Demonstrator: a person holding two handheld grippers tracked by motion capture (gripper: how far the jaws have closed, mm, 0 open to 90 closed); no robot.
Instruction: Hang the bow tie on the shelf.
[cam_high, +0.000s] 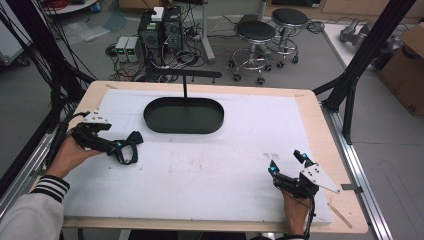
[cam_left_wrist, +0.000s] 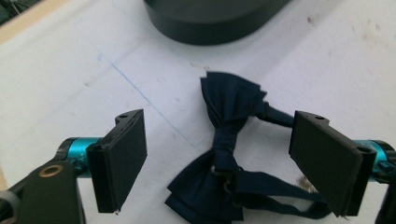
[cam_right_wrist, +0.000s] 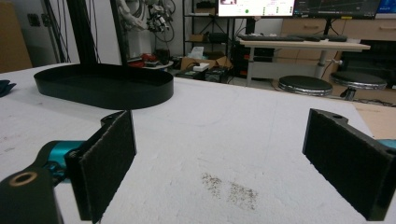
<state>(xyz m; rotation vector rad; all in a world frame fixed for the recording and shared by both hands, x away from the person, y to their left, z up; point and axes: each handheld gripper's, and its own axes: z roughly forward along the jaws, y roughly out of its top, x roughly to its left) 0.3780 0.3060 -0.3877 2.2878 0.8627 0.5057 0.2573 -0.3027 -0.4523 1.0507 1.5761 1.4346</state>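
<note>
A dark blue bow tie (cam_high: 131, 146) lies on the white mat at the left, its strap trailing beside it. My left gripper (cam_high: 124, 148) reaches over it from the left. In the left gripper view the bow tie (cam_left_wrist: 224, 154) sits between the two black pads (cam_left_wrist: 123, 158), which stand wide apart and do not touch it; the left gripper (cam_left_wrist: 219, 165) is open. A black oval tray (cam_high: 150, 117) rests at the back middle, empty. My right gripper (cam_high: 286, 162) rests near the front right, open, and in its own view the right gripper (cam_right_wrist: 224, 163) has only bare mat between its jaws.
A black T-shaped stand (cam_high: 185, 80) rises just behind the tray. The wooden table edge (cam_high: 320, 130) borders the mat, with black frame posts (cam_high: 360, 60) at the right. Stools (cam_high: 255, 35) and computer boxes (cam_high: 160, 30) stand on the floor beyond.
</note>
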